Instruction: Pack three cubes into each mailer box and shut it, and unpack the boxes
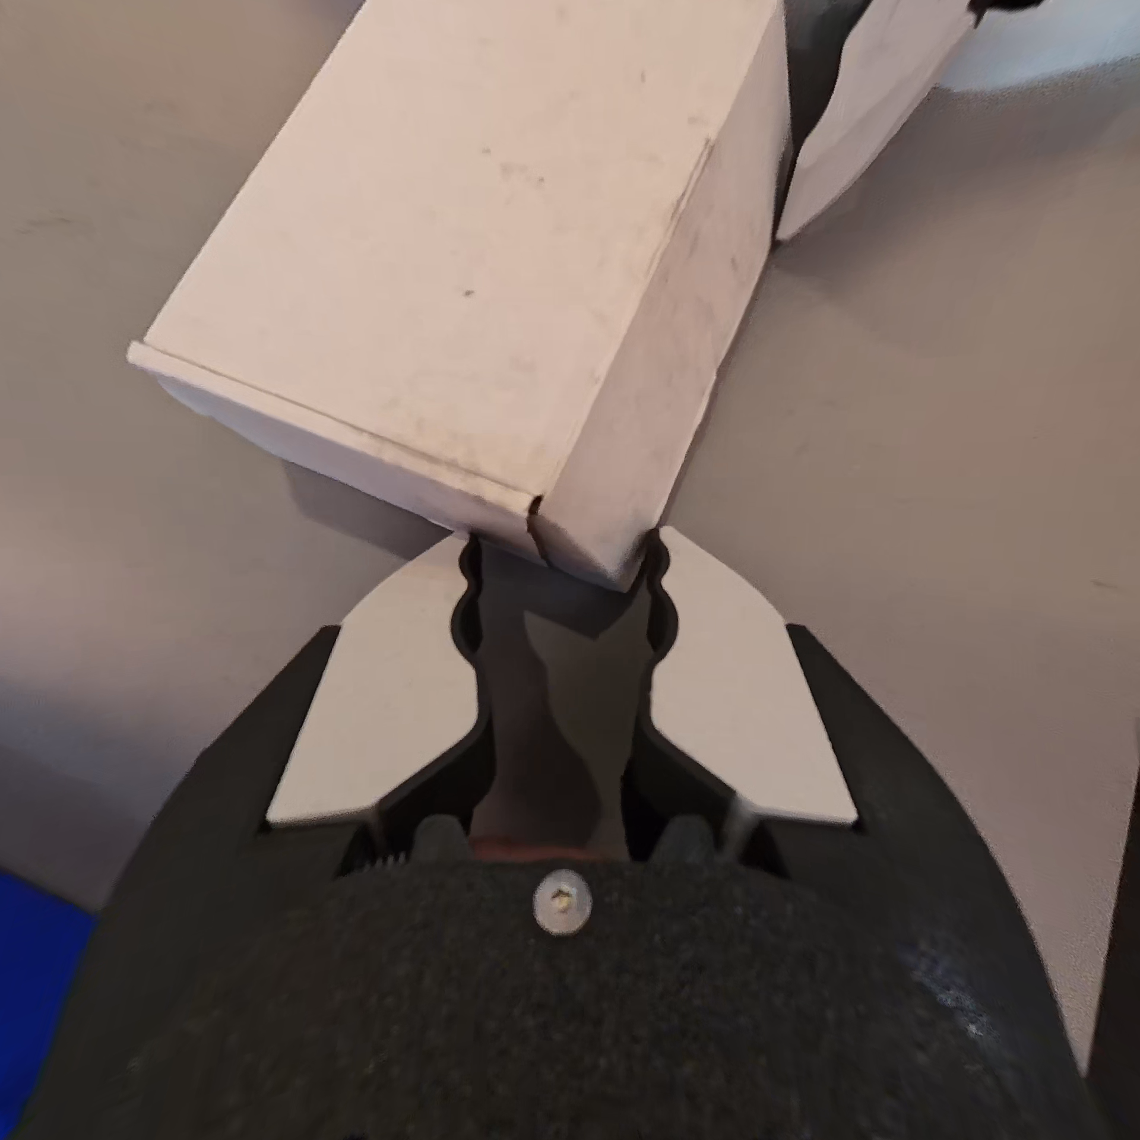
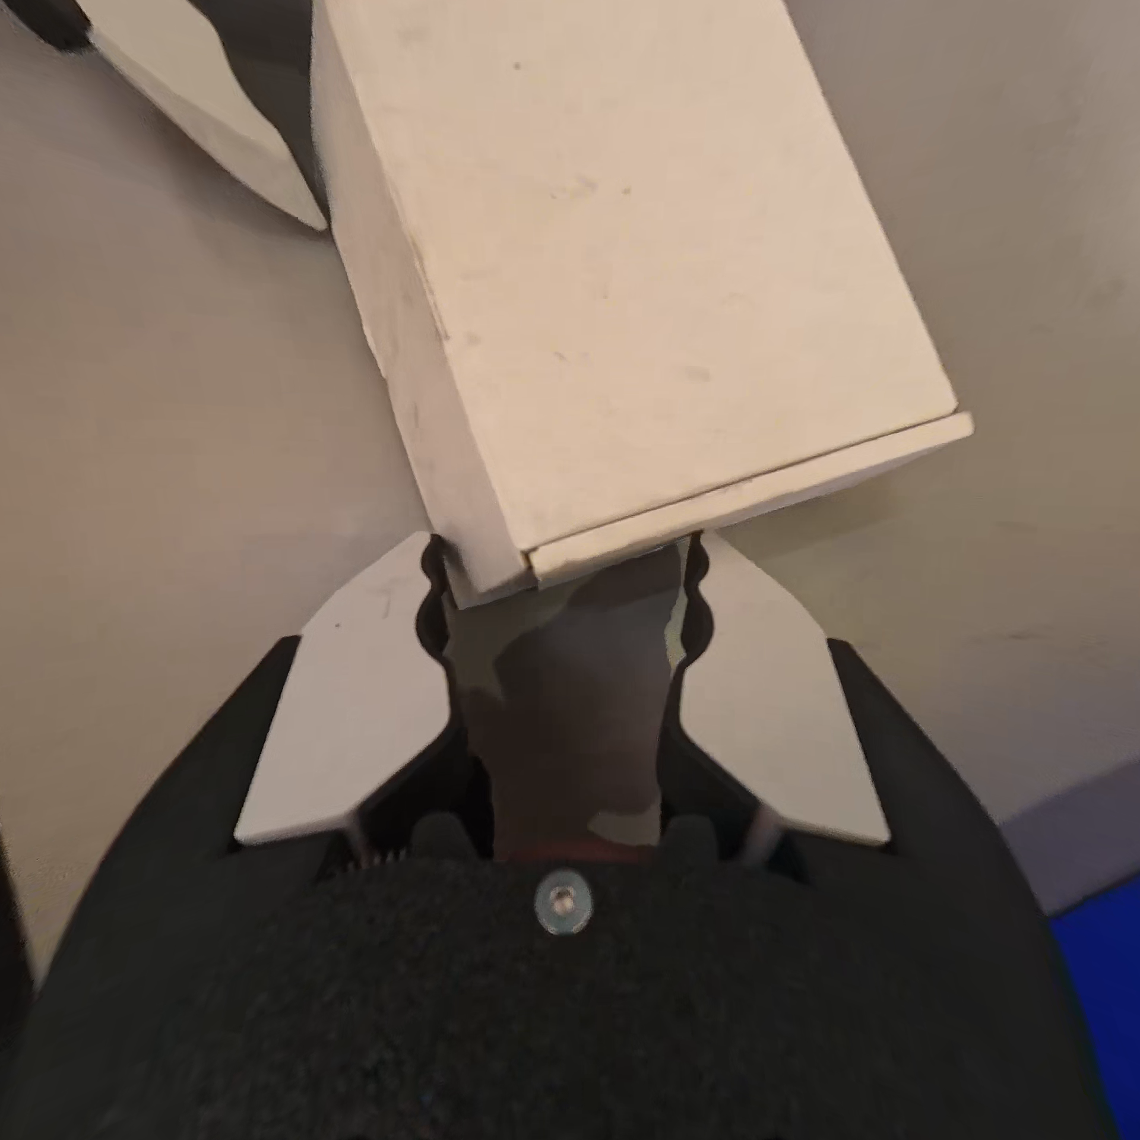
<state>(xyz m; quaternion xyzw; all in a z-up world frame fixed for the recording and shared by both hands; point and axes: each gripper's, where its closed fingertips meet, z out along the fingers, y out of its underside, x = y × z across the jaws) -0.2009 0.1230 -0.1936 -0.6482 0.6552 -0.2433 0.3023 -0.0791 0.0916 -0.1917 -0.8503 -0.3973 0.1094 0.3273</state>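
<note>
White cardboard forms the closed mailer box (image 1: pixel 469 259), seen from both wrist cameras at once; its lid is shut, with the front flap seam running along the near edge. The box sits over a plain grey-beige tabletop (image 1: pixel 925 493), and it casts a shadow beneath its near corners.

Left wrist view: the left gripper (image 1: pixel 562 543) has one near corner of the box between its fingertips. The right finger (image 1: pixel 657 558) touches the corner's side wall, while the left finger (image 1: pixel 472 552) stands just under the front edge — the jaws are closed in on the corner, gripping it. At upper right, the white fingers of the other gripper (image 1: pixel 863 123) reach the box's far side.

Right wrist view: the right gripper (image 2: pixel 564 546) meets the opposite near corner of the same box (image 2: pixel 617 277). Its left finger (image 2: pixel 435 555) presses the corner's side wall; its right finger (image 2: pixel 697 552) lies just under the front edge, so the corner is held between the jaws. The other gripper (image 2: pixel 203 117) shows at upper left, against the box's side.

A blue patch of floor or mat (image 1: pixel 37 962) appears past the table edge — also at lower right in the right wrist view (image 2: pixel 1098 913).
</note>
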